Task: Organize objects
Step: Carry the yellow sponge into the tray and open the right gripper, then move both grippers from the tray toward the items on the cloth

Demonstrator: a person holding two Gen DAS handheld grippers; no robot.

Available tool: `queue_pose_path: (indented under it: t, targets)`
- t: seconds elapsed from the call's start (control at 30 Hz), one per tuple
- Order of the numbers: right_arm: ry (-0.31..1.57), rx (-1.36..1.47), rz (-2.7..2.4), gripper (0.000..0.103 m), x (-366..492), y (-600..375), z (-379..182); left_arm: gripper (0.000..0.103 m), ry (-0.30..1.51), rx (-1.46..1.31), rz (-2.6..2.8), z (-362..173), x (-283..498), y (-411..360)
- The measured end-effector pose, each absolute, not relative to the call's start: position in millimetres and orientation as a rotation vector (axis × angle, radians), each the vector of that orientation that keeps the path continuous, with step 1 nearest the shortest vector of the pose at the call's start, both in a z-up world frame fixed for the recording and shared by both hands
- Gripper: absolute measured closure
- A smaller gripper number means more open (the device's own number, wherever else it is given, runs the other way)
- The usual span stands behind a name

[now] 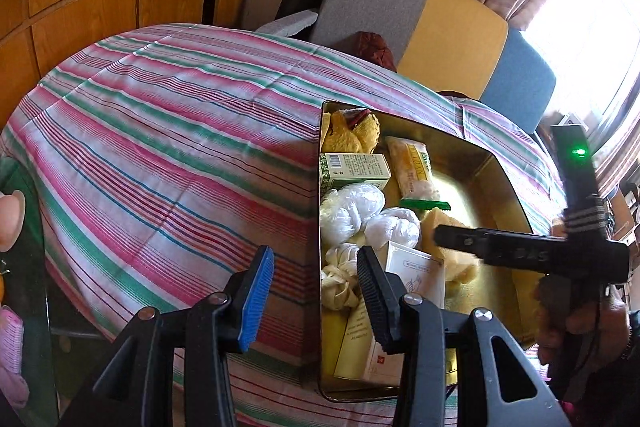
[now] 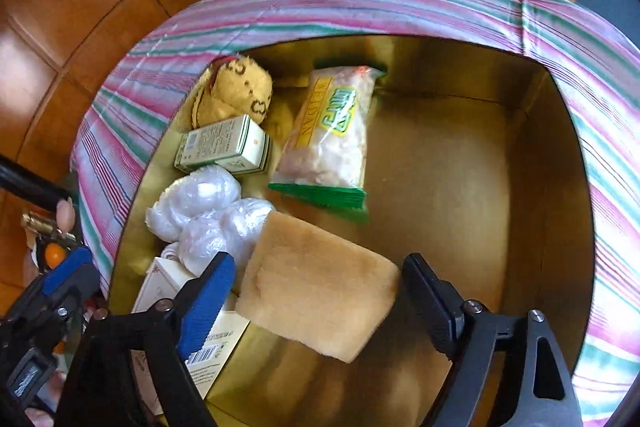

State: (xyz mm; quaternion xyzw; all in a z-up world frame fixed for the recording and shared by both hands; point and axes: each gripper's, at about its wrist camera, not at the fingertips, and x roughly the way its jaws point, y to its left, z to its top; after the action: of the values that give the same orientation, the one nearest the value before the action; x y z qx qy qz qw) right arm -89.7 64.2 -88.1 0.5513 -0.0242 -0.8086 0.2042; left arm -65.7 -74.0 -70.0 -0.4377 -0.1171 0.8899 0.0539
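Over the gold tin [image 2: 460, 163] on the striped cloth [image 1: 160, 131], the right gripper [image 2: 320, 291] has its jaws spread wide with the tan sponge block [image 2: 320, 287] sitting between them, tilted, one corner hanging low. There is a gap on the black pad side and I can't tell if the blue pad touches, so I read it as released, not gripped. The sponge looks light, soft and compressible, with a fuzzy face, so not slippery. If it needs re-seating, pinch across the two flat long faces near the middle, with a gentle squeeze only; the corners would just crush and twist. It's above the near-left part of the tin, next to the white plastic-wrapped bundles [image 2: 208, 211] and just short of the snack bag [image 2: 332, 131]; the right half of the tin floor is bare. The left gripper [image 1: 316, 291] hangs at the tin's left wall, jaws fairly narrow with nothing between them.
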Motion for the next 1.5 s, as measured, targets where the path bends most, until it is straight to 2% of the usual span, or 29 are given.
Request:
queue_pose_path:
  t: [0.17,0.2,0.23,0.3,0.67,0.83,1.2,1.5]
  targets:
    - [-0.125,1.510,-2.311,0.016,-72,84,-75,0.059,-0.349,-1.315,2.708,-67,-65,-73]
    - [-0.115,1.511,-2.326,0.023,-69,85,-74,0.059,-0.348,-1.313,2.707,-66,-65,-72]
    - [-0.104,1.514,-2.328,0.039,-65,85,-75,0.059,-0.347,-1.313,2.705,-66,-65,-72]
    - [-0.085,1.538,-2.308,0.054,-62,85,-77,0.059,-0.344,-1.317,2.702,-66,-65,-71]
    - [-0.030,1.483,-2.285,0.054,-70,67,-77,0.059,-0.295,-1.302,2.692,-62,-58,-59]
    - [-0.079,1.471,-2.300,0.042,-64,79,-75,0.059,-0.267,-1.286,2.690,-58,-55,-52]
    - [-0.058,1.367,-2.418,0.030,-37,115,-42,0.059,-0.171,-1.231,2.686,-45,-47,-32]
    - [-0.080,1.369,-2.505,0.029,-14,170,-36,0.059,-0.050,-1.194,2.640,-37,-38,2]
